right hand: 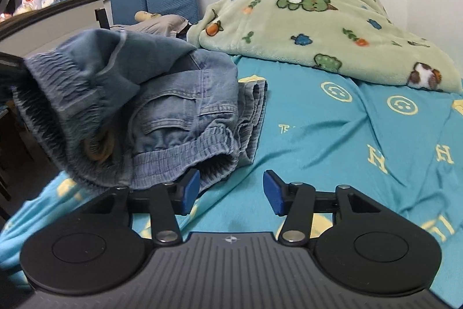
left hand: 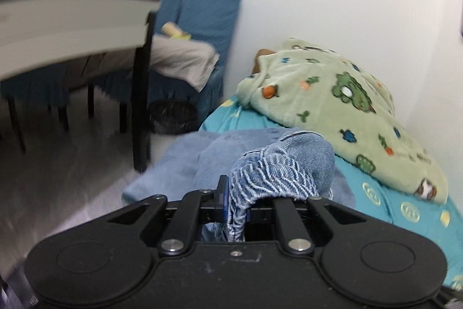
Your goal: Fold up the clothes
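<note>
A pair of light blue denim shorts [right hand: 162, 94] with an elastic waistband lies bunched on the turquoise bed sheet [right hand: 332, 135]. My left gripper [left hand: 235, 203] is shut on the gathered waistband [left hand: 269, 173], which bulges up over its fingers and hides the pads; the rest of the shorts [left hand: 188, 161] trails ahead of it. In the right wrist view that lifted waistband end hangs at the left. My right gripper [right hand: 231, 190] stands open low over the sheet. Its left blue pad [right hand: 189, 190] sits beside the waistband's lower fold, and only bare sheet lies between the pads.
A green fleece blanket [right hand: 303, 25] with cartoon prints is heaped against the white wall at the bed's far side. Left of the bed stand a dark-legged table [left hand: 86, 10] carrying clutter, blue covered chairs [left hand: 202, 28], and a dark bin [left hand: 173, 118] on the grey floor.
</note>
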Available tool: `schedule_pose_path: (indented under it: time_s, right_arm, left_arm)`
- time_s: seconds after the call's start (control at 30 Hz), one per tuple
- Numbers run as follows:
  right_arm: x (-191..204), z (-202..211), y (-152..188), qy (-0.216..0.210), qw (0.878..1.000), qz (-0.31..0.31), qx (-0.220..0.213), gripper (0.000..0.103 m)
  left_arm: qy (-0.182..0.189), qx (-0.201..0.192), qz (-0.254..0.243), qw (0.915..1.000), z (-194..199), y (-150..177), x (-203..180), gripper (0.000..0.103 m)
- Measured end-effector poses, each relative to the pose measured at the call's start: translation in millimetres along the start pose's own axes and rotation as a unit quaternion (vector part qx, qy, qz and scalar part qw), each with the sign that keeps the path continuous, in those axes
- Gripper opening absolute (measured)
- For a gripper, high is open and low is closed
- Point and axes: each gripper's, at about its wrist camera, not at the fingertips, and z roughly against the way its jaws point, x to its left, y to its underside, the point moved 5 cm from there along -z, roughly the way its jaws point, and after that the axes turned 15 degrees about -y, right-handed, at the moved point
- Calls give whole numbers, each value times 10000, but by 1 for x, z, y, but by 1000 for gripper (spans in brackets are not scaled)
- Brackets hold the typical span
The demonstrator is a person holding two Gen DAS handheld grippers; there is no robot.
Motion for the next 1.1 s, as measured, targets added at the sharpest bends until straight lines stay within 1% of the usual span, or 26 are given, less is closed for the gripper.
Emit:
schedule_pose_path:
  time_s: [0.07, 0.1, 0.13, 0.2, 0.23, 0.27, 0.33, 0.4, 0.43, 0.47, 0.53, 0.6, 0.63, 0.67, 0.7, 0.73, 0.8, 0.87, 0.97, 1.1]
  right_arm:
    - [-6, -15, 2, 63, 9999, 57, 117, 47]
    - [-9, -23, 3, 49, 9998, 50, 167, 45]
    - [-12, -29, 4, -25, 9998, 41, 167, 40]
    - [-16, -40, 5, -86, 9998, 76, 181, 37]
    - [-16, -45, 4, -81, 9997, 147, 169, 32]
    - [-15, -47, 2, -105, 9996, 233, 79, 30]
    - [-14, -51, -2, -115, 9994, 314, -130, 30]
    - [-15, -54, -5, -239, 9993, 152, -243, 26]
    - [-15, -56, -5, -309, 9992, 75, -260, 15]
    - [-14, -57, -6, -335, 9990, 58, -291, 10]
    - [-10, -54, -9, -360, 9983, 54, -459, 8]
    - [-7, -49, -15, -432, 9976, -82, -544, 7]
    - [-6, -44, -20, -451, 9969, -141, -635, 7]
    - [-5, -40, -24, -473, 9960, -193, -739, 7]
    - [-4, -35, -28, -479, 9950, -233, -846, 7]
    - [-2, -30, -33, -472, 9940, -262, -950, 7]
    - [1, -20, -41, -475, 9919, -319, -1136, 7]
    - [2, -10, -48, -487, 9895, -422, -1292, 7]
    - [2, 1, -56, -463, 9865, -545, -1473, 6]
    - [4, 14, -64, -404, 9846, -545, -1611, 6]
  left_arm:
    - [-20, 77, 195, 9998, -5, -2, 7, 10]
    - [-34, 85, 217, 9997, -6, -1, 8, 10]
    - [-49, 89, 227, 9997, -7, -1, 9, 10]
    - [-45, 76, 184, 9998, -9, 0, 9, 10]
    - [-41, 69, 159, 9998, -10, 0, 9, 10]
    - [-43, 46, 122, 9999, -11, 1, 8, 10]
    - [-38, 8, 60, 10000, -12, 2, 5, 10]
    - [-39, -28, 23, 10000, -14, 3, 4, 10]
    - [-49, -26, -2, 10000, -16, 4, 3, 10]
    - [-62, -18, -29, 10000, -18, 5, 3, 10]
    - [-12, 65, -65, 10000, -20, 7, 1, 11]
    - [95, 125, -121, 9998, -18, 9, 0, 11]
    - [141, 123, -163, 9997, -16, 9, -2, 16]
    - [141, 118, -207, 9996, -14, 10, -3, 24]
    - [126, 117, -237, 9996, -13, 11, -3, 26]
    - [136, 133, -242, 9995, -12, 12, -3, 29]
    - [198, 180, -252, 9993, -11, 13, -4, 30]
    - [219, 199, -329, 9990, -8, 15, -7, 34]
    - [303, 135, -502, 9982, 0, 19, -12, 35]
    - [371, -32, -858, 9956, 13, 27, -24, 35]
